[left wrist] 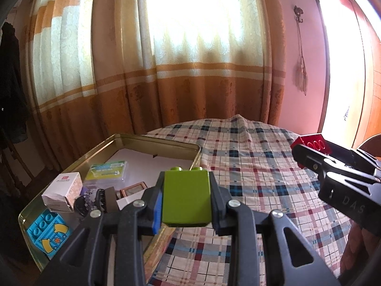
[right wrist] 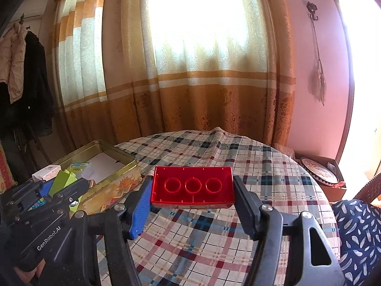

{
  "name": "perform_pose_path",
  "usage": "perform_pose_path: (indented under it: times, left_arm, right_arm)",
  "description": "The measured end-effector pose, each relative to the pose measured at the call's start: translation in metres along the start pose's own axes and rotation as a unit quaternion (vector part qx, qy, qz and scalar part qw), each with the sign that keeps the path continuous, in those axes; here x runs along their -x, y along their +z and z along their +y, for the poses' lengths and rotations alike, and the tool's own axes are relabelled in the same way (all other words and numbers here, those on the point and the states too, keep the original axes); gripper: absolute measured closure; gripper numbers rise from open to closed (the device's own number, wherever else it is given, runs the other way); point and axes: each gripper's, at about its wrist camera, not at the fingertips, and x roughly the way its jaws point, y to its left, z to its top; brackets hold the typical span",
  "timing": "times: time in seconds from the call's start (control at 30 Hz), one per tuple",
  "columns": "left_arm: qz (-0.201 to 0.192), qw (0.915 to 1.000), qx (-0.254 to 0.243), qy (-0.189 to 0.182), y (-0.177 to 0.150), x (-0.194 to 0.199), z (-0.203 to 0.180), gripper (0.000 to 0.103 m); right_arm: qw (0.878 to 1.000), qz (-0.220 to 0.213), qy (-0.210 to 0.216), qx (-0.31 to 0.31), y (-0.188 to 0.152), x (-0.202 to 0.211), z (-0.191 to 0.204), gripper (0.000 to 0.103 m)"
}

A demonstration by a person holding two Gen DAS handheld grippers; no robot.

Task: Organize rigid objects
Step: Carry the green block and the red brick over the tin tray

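The left gripper [left wrist: 187, 197] jaws clamp a green brick [left wrist: 185, 199] near the tin [left wrist: 152, 140], and the right gripper [right wrist: 191, 190] jaws clamp a red brick [right wrist: 192, 186] by its ends above the plaid-covered bench [right wrist: 214, 238]; both bricks appear light, stiff and smooth, so flat-face grips suit.

Green brick [left wrist: 186, 197] clamped upright, studs up, red brick [right wrist: 192, 187] clamped with hollow underside showing, above plaid cloth

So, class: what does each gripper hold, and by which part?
Left gripper: green block, by its side faces. Right gripper: red brick, by its short ends.
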Motion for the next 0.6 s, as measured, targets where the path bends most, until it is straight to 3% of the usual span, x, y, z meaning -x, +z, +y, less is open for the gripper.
perform_pose_path:
  times: [0.6]
  left_arm:
    - [-0.011, 0.9999, 0.009, -0.003, -0.004, 0.010, 0.011, 0.073]
  right_arm:
    - [1.000, 0.001, 0.016, 0.010, -0.004, 0.005, 0.016, 0.037]
